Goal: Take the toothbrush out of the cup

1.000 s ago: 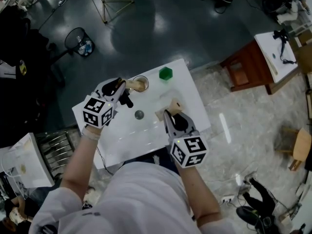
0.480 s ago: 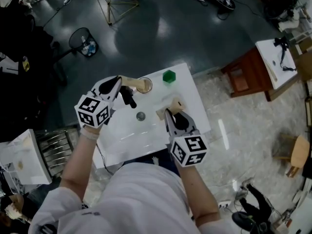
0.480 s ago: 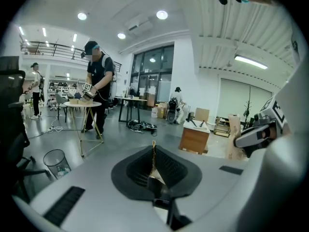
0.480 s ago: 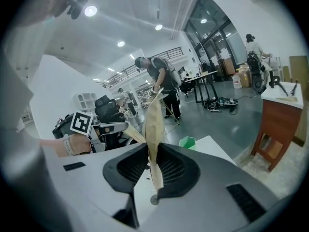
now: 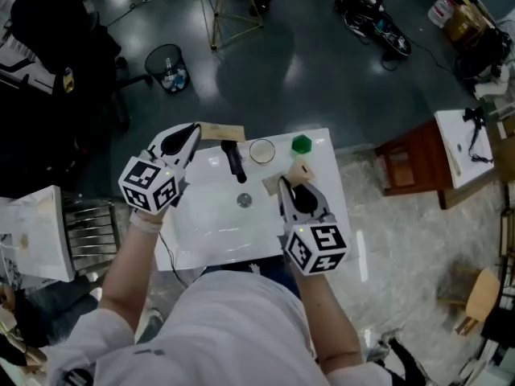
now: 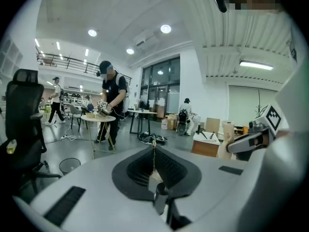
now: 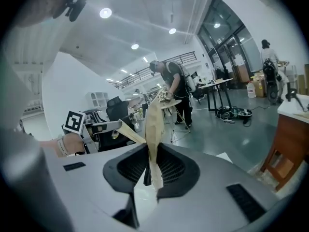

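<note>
Left gripper (image 5: 195, 130) fingers have just clamped shut on the tan toothbrush (image 5: 221, 131) and lifted it. A second ago it stood in the cup (image 5: 261, 150), which now looks empty on the bench (image 5: 209, 215). Right gripper (image 5: 282, 183) fingers are narrow, pinching a tan piece (image 5: 299, 171). Extraction looks basically done.

The head view looks from above the person steeply down onto the white rectangular surface (image 5: 209, 232). Each gripper view sits close behind its own jaws, facing almost level across the room. One shows the right gripper (image 6: 231, 146), the other the left gripper (image 7: 116, 124).
</note>
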A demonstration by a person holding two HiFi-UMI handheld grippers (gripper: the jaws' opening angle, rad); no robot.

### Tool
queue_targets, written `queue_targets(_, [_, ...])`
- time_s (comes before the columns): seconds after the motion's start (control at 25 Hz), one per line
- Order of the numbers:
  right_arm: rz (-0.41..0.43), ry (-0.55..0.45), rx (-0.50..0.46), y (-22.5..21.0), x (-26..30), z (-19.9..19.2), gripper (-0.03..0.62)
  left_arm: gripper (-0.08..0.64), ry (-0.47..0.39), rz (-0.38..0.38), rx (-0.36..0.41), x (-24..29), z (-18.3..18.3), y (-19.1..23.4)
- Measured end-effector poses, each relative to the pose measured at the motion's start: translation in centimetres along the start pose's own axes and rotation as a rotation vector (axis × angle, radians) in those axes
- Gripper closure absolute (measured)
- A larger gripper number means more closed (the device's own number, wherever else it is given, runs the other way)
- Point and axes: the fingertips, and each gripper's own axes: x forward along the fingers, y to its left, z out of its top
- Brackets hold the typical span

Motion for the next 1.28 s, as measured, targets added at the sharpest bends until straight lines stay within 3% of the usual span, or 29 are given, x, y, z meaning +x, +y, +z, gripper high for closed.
queue_targets(0.2, [0.094,-0.011,-0.057,3.5,1.3,2.4,0.526,0.541,-0.080,0.099,-0.065,-5.7,2.2,2.4])
queue_targets(0.48, [0.246,0.006,-0.130,9.5,3.4,3.5,0.526,0.541,-0.113,0.282,-0.073,-14.8,2.2,4.8])
queue_targets(0.92, [0.485,0.084,-0.208,20.2,6.2,-0.2,0.526,0.541,-0.119,0.530,-0.178,-28.5,-2.8,5.3])
queue_targets(1.28, [0.591,0.132,-0.236,24.7,6.5,-2.5,0.528,0.541,-0.139,0.666,-0.242,-34.3,-4.6,3.4])
